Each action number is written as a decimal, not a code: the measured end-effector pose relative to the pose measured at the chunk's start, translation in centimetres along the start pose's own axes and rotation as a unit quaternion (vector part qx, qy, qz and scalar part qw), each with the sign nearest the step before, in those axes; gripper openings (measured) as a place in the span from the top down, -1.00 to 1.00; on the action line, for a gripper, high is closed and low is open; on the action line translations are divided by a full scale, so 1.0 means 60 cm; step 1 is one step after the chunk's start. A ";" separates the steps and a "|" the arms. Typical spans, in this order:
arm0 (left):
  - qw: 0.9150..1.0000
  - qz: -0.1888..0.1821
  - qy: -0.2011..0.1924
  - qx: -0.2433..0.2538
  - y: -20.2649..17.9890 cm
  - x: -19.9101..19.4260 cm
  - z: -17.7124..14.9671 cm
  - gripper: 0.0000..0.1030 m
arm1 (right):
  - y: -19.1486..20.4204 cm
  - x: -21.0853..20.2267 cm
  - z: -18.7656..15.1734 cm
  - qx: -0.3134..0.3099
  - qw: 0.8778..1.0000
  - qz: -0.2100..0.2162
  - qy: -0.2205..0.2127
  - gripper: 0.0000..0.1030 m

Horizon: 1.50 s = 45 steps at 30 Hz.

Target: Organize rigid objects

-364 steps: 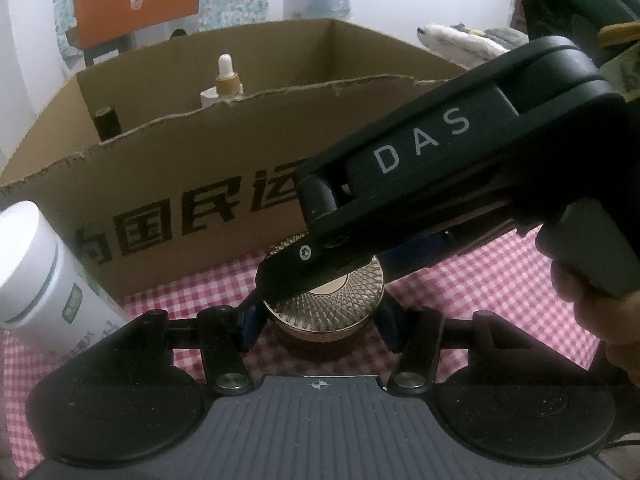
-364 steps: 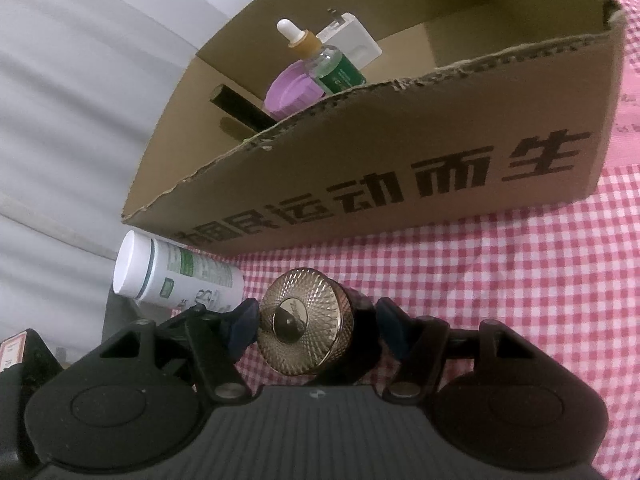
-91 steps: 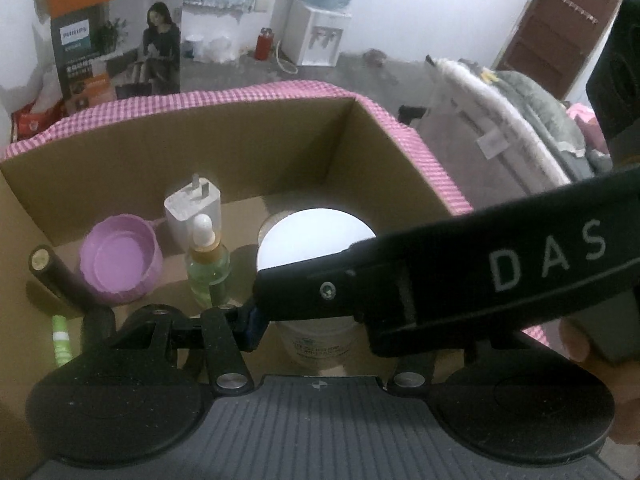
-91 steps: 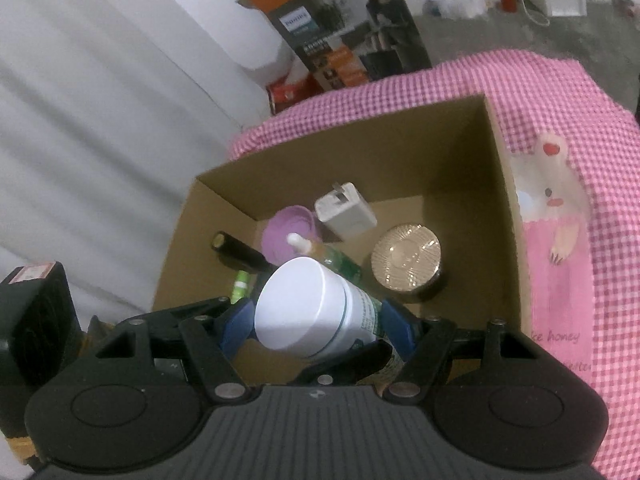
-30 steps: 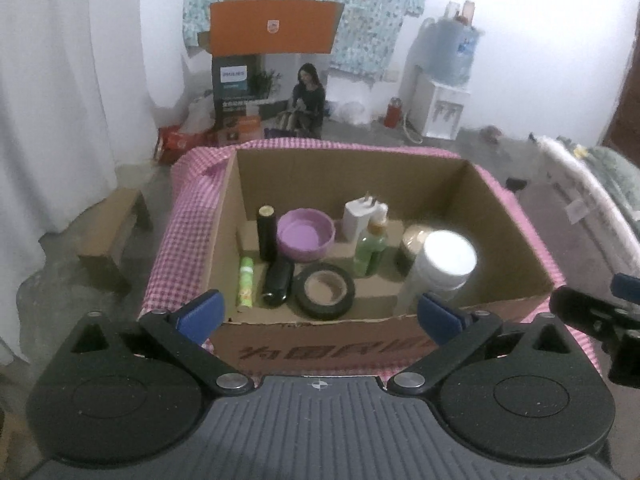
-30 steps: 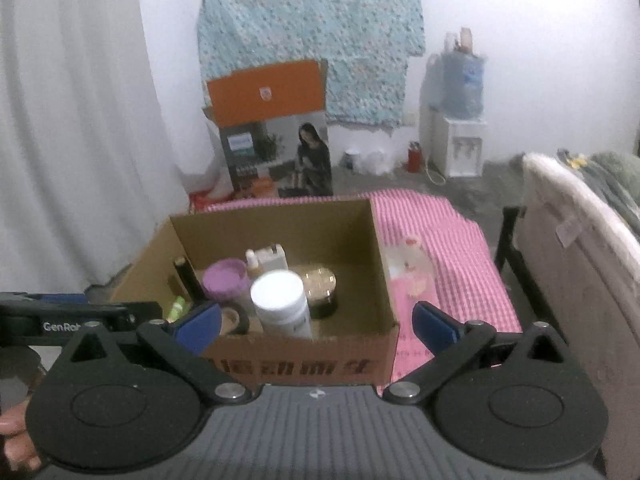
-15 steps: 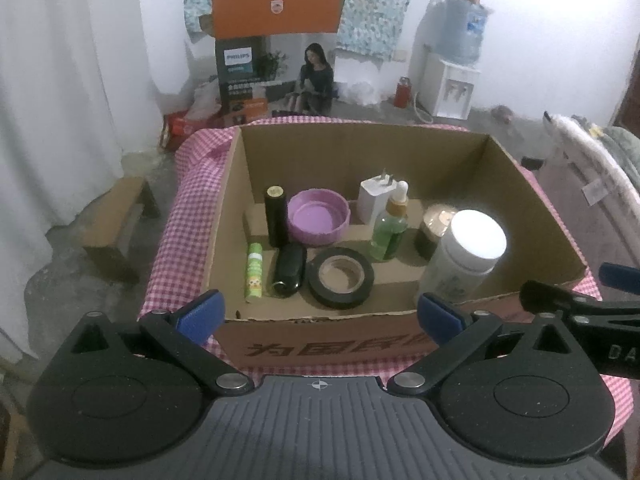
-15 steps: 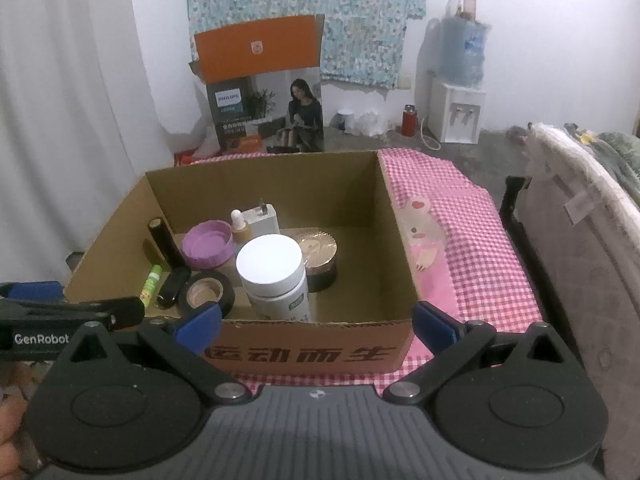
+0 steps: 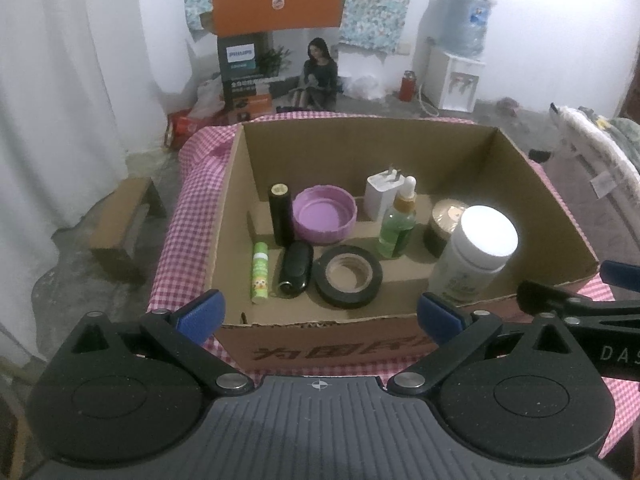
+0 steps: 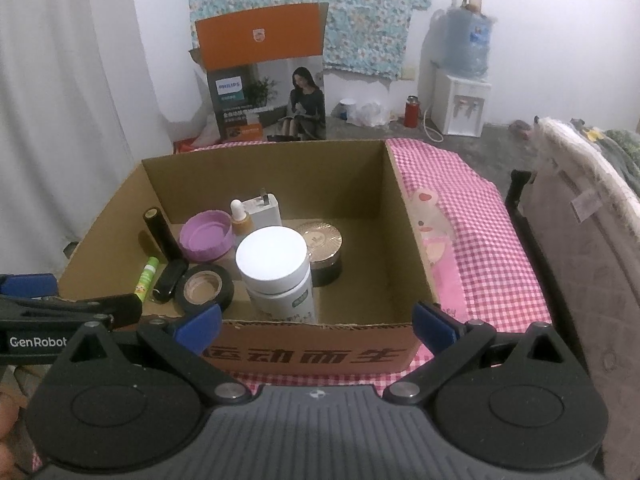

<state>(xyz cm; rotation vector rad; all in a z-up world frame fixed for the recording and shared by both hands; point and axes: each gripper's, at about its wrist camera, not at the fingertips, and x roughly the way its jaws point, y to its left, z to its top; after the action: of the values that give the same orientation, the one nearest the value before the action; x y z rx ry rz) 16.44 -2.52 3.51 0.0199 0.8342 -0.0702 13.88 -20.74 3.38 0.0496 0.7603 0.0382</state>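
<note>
Cardboard box sits on a table w/ pink-white gingham cloth; cloth has a pale pink cartoon-animal panel just right of the box.

Inside the box, all upright or flat on its floor: white pill bottle at front, near centre-right, standing; gold-lidded jar just behind it; black tape roll lying flat, front-centre; black key fob and green lip balm tube lying beside it to the left; black cylinder standing at back left; purple lid upturned next to it; green dropper bottle and white plug adapter toward the back.

Left gripper hovers before the box's near wall, jaws wide apart, nothing in them. Right gripper same: jaws wide apart, empty, in front of the box.

Room: white curtain at left, floral fabric hung on white wall, orange Philips carton on grey floor behind the table, water dispenser w/ blue jug at right, red flask beside it. Low wooden stool left of the table. Grey bedding at far right.
</note>
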 end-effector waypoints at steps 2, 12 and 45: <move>1.000 0.001 0.000 0.001 0.000 -0.001 -0.001 -0.99 | -0.001 0.000 0.000 0.000 1.000 -0.001 0.001 -1.00; 1.000 0.005 -0.002 0.002 0.000 -0.005 -0.004 -0.99 | -0.002 0.000 -0.001 0.000 1.000 -0.002 0.003 -1.00; 1.000 0.011 0.002 0.003 -0.007 -0.007 -0.007 -0.98 | -0.004 -0.006 -0.008 0.015 1.000 -0.006 0.010 -1.00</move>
<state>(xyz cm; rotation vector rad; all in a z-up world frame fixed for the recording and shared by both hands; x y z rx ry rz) 15.85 -2.88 3.54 0.0343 0.8367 -0.0519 13.28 -20.98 3.24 0.0734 0.7818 0.0150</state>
